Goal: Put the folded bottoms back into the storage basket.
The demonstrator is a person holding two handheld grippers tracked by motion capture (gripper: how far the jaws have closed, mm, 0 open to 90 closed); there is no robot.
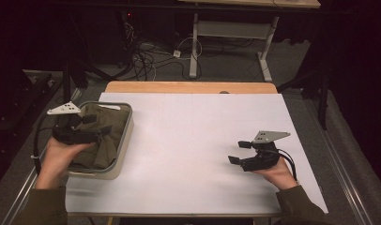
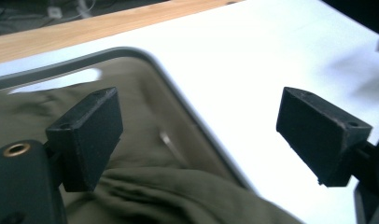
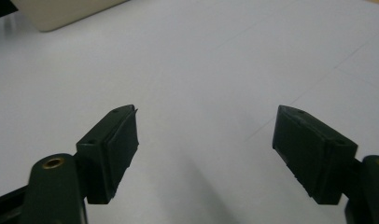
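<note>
White covering is seen over the whole desk (image 1: 193,140). At its left edge a grey bin (image 1: 125,140) is placed, and an olive-green cloth (image 1: 102,133) is bunched inside it, with its long axis running away from the person. The left gripper (image 1: 92,126) is held just above this cloth, jaws wide apart and empty. The right gripper (image 1: 240,152) is kept well apart to the right, jaws also wide and empty.

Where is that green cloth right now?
The green cloth lies bunched inside the grey bin at the table's left edge in the high view, right under the open left gripper.
</note>
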